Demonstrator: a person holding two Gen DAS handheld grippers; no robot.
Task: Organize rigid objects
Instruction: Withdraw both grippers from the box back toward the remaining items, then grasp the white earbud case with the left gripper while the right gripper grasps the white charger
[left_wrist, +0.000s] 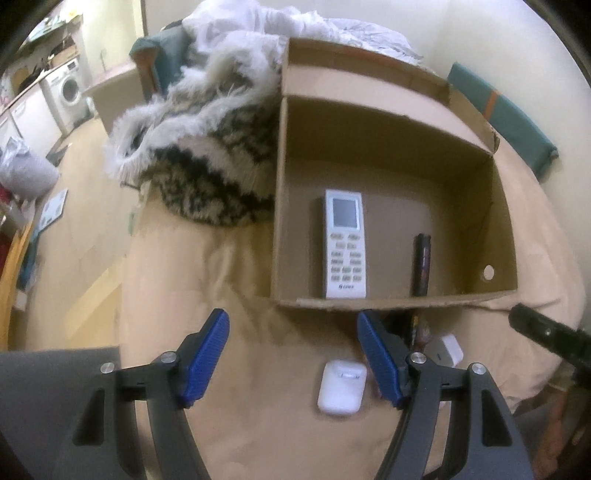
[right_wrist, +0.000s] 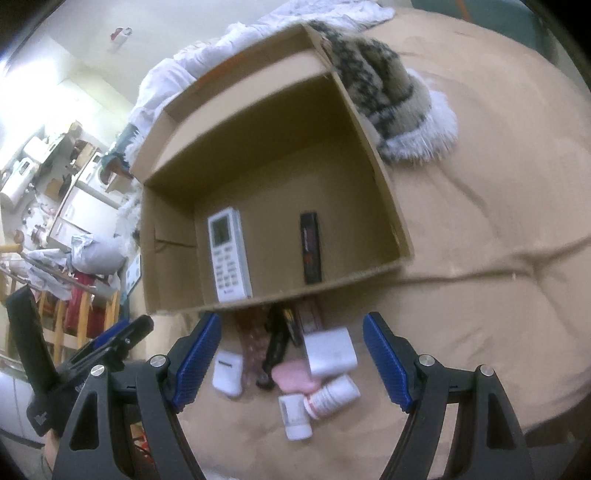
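In mid-frame, the box on the bed already holds a remote and a dark tube; earbud case, charger and bottles wait outside. Left tool and right tool gape empty.

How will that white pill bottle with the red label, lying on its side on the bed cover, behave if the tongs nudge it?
The pill bottle is round and lies on its side, so it will probably roll. The soft tan cover may slow it. It touches a second white bottle, which would likely shift too. It looks like rigid, smooth plastic, perhaps slippery in the right tongs.
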